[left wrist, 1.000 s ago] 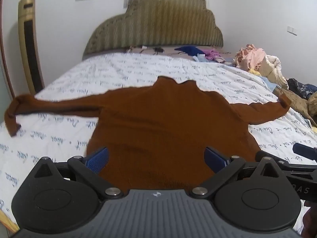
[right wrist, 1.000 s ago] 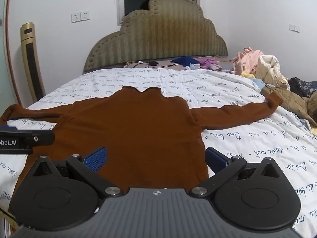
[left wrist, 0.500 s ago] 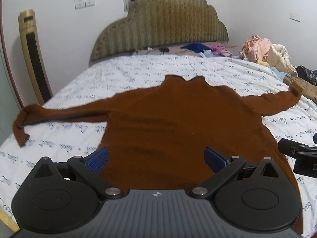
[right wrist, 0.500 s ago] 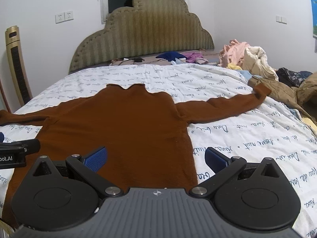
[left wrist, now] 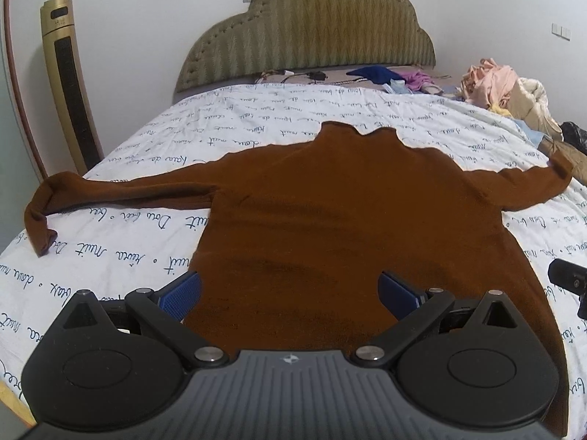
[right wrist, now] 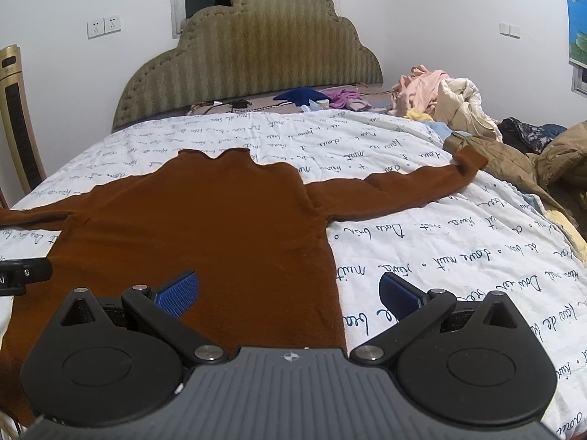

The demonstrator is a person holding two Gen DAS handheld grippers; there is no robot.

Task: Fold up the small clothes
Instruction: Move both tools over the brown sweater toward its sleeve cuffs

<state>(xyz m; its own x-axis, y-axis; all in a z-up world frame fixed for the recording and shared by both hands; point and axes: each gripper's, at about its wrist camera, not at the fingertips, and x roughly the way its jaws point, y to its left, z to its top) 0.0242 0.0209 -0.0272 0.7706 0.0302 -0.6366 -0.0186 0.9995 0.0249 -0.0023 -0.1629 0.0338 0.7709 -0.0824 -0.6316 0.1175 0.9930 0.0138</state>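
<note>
Left wrist view shows us the brown sweater [left wrist: 348, 220] spread flat on the bedspread [left wrist: 128, 256], sleeves out toward 9 and 3 o'clock, collar at 12. Our left gripper [left wrist: 290, 291] and right gripper [right wrist: 288, 291] both gape wide, holding nothing. We judge the risk thus: the left cuff [left wrist: 38, 227] droops over the bed edge, so a careless pull may drag the sweater askew.

Left tongs [left wrist: 289, 291]: black linkage arms; blue ribbed pads; silver pivot screws; grey ridged housing; right tongs [right wrist: 289, 290] alike.
</note>
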